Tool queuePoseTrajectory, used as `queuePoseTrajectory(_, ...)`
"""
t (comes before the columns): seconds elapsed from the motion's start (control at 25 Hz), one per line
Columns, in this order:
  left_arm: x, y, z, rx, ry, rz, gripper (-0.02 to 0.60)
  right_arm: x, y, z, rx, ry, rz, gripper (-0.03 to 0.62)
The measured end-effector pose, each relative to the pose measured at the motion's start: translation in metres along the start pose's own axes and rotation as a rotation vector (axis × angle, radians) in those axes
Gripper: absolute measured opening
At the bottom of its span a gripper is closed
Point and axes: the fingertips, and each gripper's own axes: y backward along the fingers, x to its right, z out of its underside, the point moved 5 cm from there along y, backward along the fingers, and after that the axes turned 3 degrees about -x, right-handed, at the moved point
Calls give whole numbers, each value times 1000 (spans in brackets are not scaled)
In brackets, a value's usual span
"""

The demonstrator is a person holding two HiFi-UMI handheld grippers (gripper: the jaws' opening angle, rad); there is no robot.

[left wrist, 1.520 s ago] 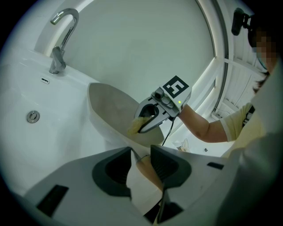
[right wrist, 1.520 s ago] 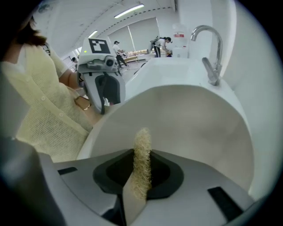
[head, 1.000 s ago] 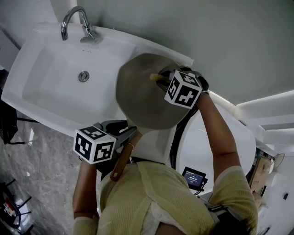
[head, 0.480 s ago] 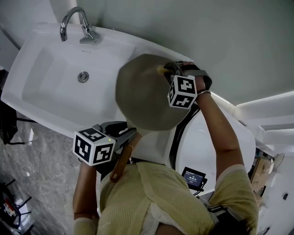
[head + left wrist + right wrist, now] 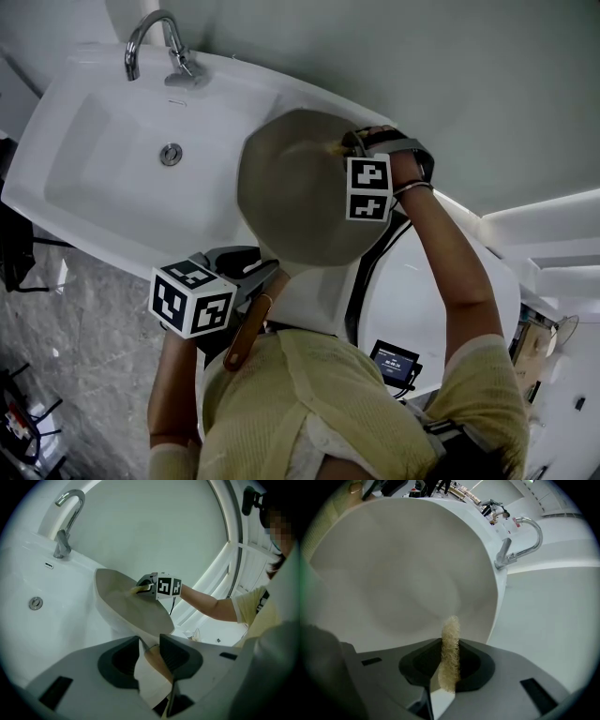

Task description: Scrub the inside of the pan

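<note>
Pan (image 5: 295, 192): leaning tilted over the right end of the sink, pale inside facing up and to the right, far rim reaching toward the wall.
Handle (image 5: 246, 330): sticking out from the pan's near side, brown, passing between the left gripper's jaws.
Left gripper (image 5: 150, 654): closing narrowly on the handle and clamping it from both sides, sitting at the pan's near left.
Right gripper (image 5: 449, 662): pinching a scrub pad, jaws narrowed onto it, hanging over the pan's far right rim.
Scrub pad (image 5: 450, 646): standing upright between the right gripper's jaws, yellowish and fibrous, tip appearing to press on the pan's inside close to the rim.
Sink (image 5: 89, 183): lying left of the pan, white.
Drain (image 5: 171, 155): sitting in the middle of the basin.
Tap (image 5: 155, 42): curving over the sink's far edge, well apart from the pan.
</note>
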Motion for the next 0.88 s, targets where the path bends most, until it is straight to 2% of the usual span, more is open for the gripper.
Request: queuePoseTrajectory(0.88,1,1,1,13,-4,-18,178,-67,19,3,-79,-25,-403,84)
